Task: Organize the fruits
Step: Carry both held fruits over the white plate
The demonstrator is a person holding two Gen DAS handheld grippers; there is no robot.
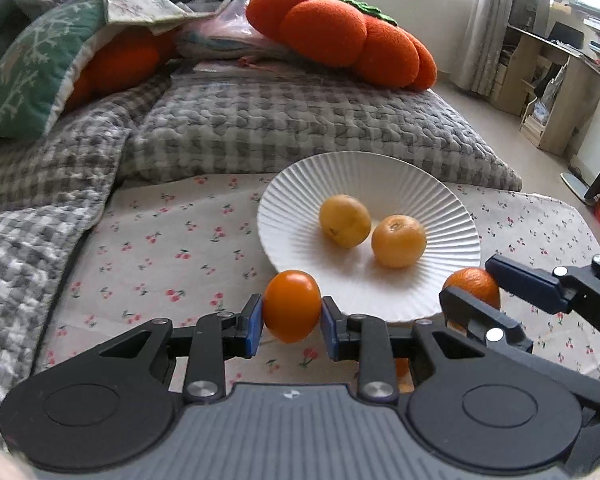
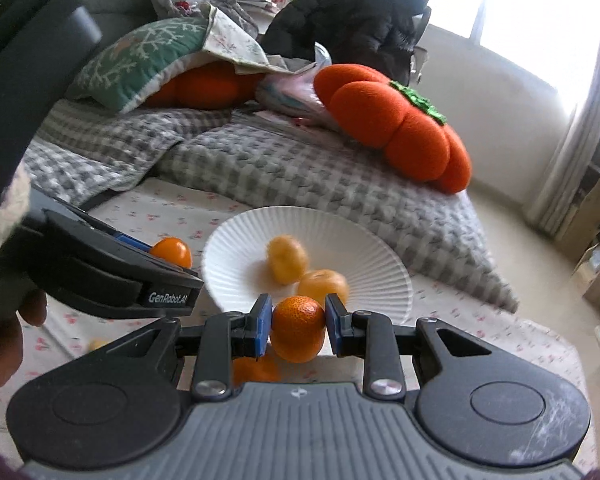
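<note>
2 yellow fruits (image 1: 345,221) touching on ribbed white plate (image 1: 300,184).

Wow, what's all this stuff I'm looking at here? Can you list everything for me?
plate: one, white, ridged, on the cherry-print cloth
yellow fruits: two, pale yellow-orange, on the plate, side by side
smooth orange fruit: one, deep orange, gripped in the left claw
bumpy orange fruit: one, orange, gripped in the right claw
cloth: one, pale with red cherries, under the plate
blanket: grey-white checked, behind the plate
pumpkin cushion: orange with green top, on the blanket
green pillow: one, far left
left claw: black with blue pads, shut
right claw: the same, shut
</note>
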